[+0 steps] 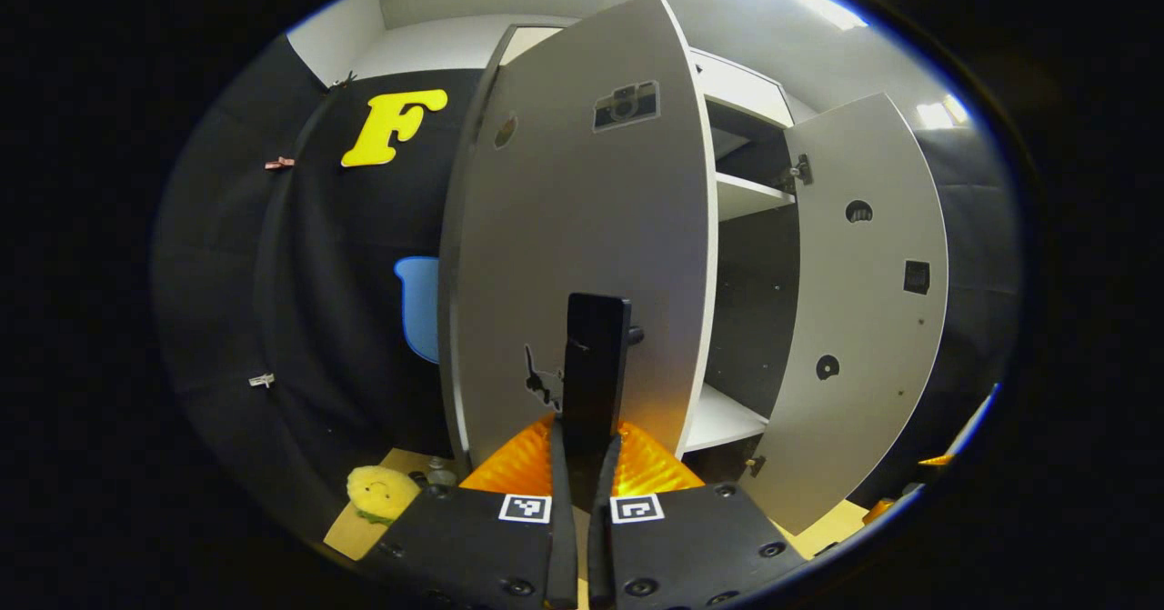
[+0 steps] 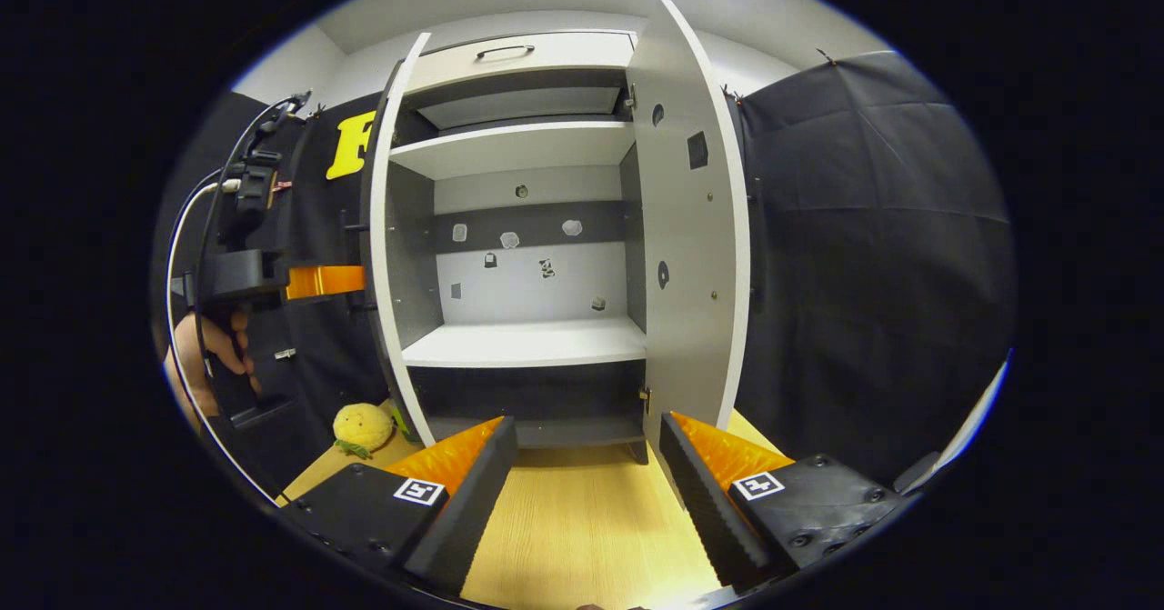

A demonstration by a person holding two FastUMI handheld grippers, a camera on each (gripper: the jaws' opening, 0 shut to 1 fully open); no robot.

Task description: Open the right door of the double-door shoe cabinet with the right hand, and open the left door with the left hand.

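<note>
**Both doors open; left claw on the handle**

Left claw is clamped on the left door's handle, just ahead. Right claw gapes empty, the right door ahead-right. Judged next: release and withdraw.

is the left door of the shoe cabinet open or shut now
Open. The left door is swung out edge-on, baring the shelves; the left gripper is shut on its handle.

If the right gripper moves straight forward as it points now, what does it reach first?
Probably the white lower shelf inside the open grey shoe cabinet; the open right gripper has only bare wooden floor before it.
</note>
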